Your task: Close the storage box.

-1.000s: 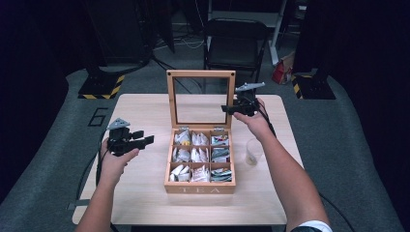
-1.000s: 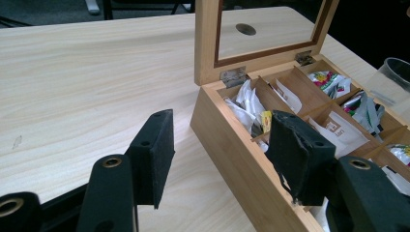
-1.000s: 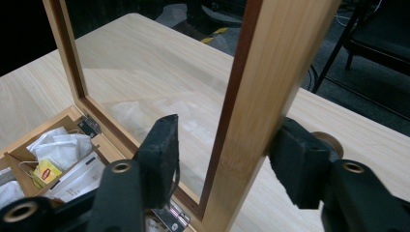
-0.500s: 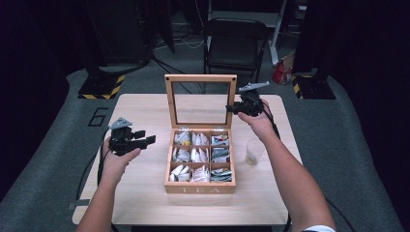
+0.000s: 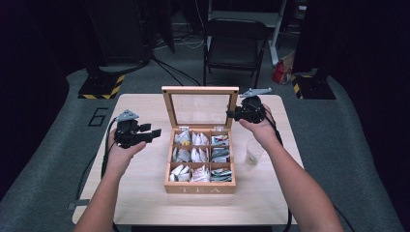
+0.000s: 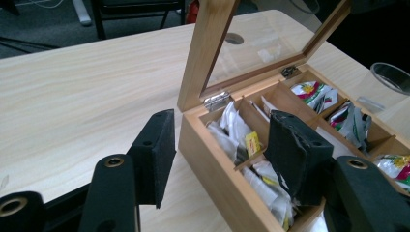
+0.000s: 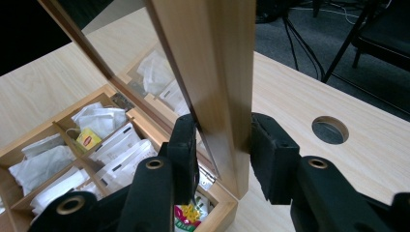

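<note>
A wooden tea box point(image 5: 200, 186) stands mid-table, its glass-paned lid point(image 5: 199, 90) raised. Tea bags point(image 5: 198, 154) fill its compartments. My right gripper point(image 5: 233, 115) is at the lid's right edge. In the right gripper view its jaws have been closing, and both pads now press the lid's wooden frame point(image 7: 212, 58), one on each face. My left gripper point(image 5: 151, 133) hovers left of the box, open, with nothing between its pads point(image 6: 154, 154). In the left gripper view the box's near corner point(image 6: 217, 164) lies just beyond them.
A clear plastic cup point(image 5: 254, 152) stands right of the box, close under my right forearm. A round cable hole point(image 7: 329, 129) is in the tabletop behind the lid. A black chair point(image 5: 237, 43) stands beyond the table's far edge.
The lid's top edge has dropped in the high view and looks wider, with the right gripper moving along with it toward the person. The left gripper has risen slightly towards the box.
</note>
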A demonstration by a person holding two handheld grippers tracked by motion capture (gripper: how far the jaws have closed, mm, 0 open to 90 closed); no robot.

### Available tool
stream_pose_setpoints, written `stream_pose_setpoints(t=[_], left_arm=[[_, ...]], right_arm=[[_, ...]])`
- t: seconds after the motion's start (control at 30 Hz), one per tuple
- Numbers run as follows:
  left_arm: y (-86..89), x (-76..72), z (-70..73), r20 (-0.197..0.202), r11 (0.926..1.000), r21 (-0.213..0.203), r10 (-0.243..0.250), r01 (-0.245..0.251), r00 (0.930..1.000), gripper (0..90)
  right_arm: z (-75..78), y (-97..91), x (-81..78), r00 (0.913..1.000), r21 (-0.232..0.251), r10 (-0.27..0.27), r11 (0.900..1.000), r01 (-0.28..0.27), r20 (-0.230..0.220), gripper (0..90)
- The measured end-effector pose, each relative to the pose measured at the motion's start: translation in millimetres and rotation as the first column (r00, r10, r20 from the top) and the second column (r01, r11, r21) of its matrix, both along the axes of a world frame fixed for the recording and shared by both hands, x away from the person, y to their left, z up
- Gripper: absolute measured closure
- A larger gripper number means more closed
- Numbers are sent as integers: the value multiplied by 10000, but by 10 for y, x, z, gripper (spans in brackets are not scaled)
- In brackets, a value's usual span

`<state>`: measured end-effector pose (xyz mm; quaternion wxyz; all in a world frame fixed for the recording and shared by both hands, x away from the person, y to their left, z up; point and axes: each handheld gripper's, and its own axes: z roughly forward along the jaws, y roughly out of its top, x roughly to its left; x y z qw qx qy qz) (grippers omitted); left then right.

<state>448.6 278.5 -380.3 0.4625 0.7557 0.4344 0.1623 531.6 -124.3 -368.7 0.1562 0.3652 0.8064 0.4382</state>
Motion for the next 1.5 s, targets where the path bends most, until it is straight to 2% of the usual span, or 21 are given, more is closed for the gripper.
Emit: stream_pose_setpoints(t=[0.17, 0.27, 0.37, 0.57, 0.8, 1.17, 1.33, 1.5], left_arm=[[-57, 133, 166, 75, 9997, 134, -184, 183, 9998, 460], [-106, 205, 275, 181, 9995, 182, -268, 265, 9995, 467], [-155, 260, 379, 277, 9984, 404, -407, 395, 9988, 469], [-261, 297, 542, 602, 9968, 564, -596, 562, 9964, 478], [-331, 272, 691, 943, 9954, 604, -802, 747, 9923, 518], [-370, 168, 751, 1164, 9928, 717, -1035, 956, 9878, 580], [-378, 113, 733, 1215, 9924, 799, -1033, 940, 9872, 587], [-373, 60, 707, 1260, 9918, 836, -1070, 970, 9862, 588]], right_arm=[[-11, -6, -53, 9998, -66, 104, 9999, -102, 186, 626], [-10, -4, -71, 9998, -90, 132, 9999, -130, 146, 624], [-14, -6, -89, 9998, -43, 123, 9999, -123, 148, 621], [-21, -10, -117, 9995, -80, 193, 9998, -191, 246, 614], [-36, -24, -152, 9989, -26, 335, 9994, -334, 320, 604], [-47, -28, -207, 9989, 17, 304, 9995, -305, 367, 592], [-43, -61, -250, 9987, 270, 390, 9988, -399, 322, 546], [-14, -96, -320, 9985, 302, 457, 9985, -465, 292, 520]])
